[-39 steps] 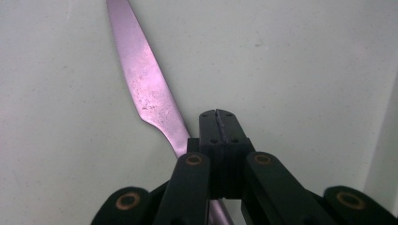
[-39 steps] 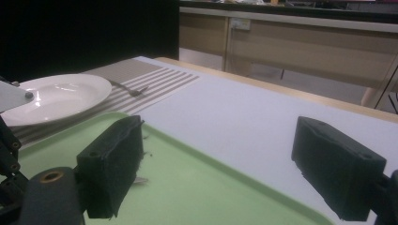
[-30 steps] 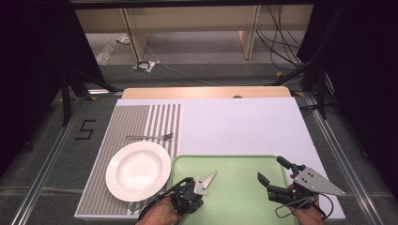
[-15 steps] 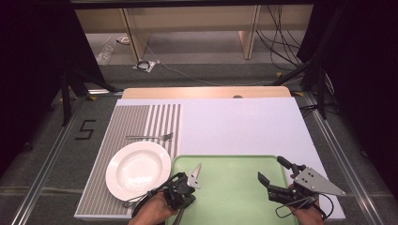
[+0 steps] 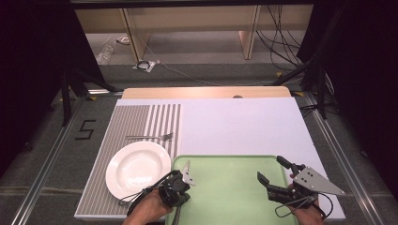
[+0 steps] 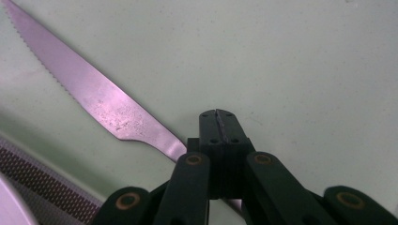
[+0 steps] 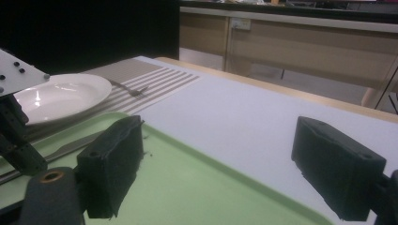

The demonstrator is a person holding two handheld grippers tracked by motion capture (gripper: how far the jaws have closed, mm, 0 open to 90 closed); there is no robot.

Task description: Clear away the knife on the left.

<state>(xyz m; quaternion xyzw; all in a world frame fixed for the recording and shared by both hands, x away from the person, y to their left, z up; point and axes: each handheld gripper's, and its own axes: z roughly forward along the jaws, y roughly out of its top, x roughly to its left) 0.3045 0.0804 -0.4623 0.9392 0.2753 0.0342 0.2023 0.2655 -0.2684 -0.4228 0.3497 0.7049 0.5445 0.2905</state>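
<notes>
A steel knife (image 6: 94, 93) with a serrated blade lies flat on the green tray (image 5: 225, 197) near its left rim, and it is also seen as knife (image 7: 70, 146). My left gripper (image 6: 218, 117) is shut, pads pressed together with nothing between them, and the knife's handle passes under its base. From above, the left gripper (image 5: 180, 180) sits at the tray's left edge beside the white plate (image 5: 138, 168). My right gripper (image 5: 272, 169) hovers open over the tray's right side, its pads (image 7: 112, 159) wide apart and empty.
A fork (image 5: 150, 137) lies on the striped placemat (image 5: 136, 117) beyond the plate. A white mat (image 5: 234, 122) covers the table behind the tray. The tray's rim (image 7: 187, 140) runs across the right gripper view.
My left gripper has shifted a little to the left across the tray, toward the plate. The right gripper has stayed where it was.
</notes>
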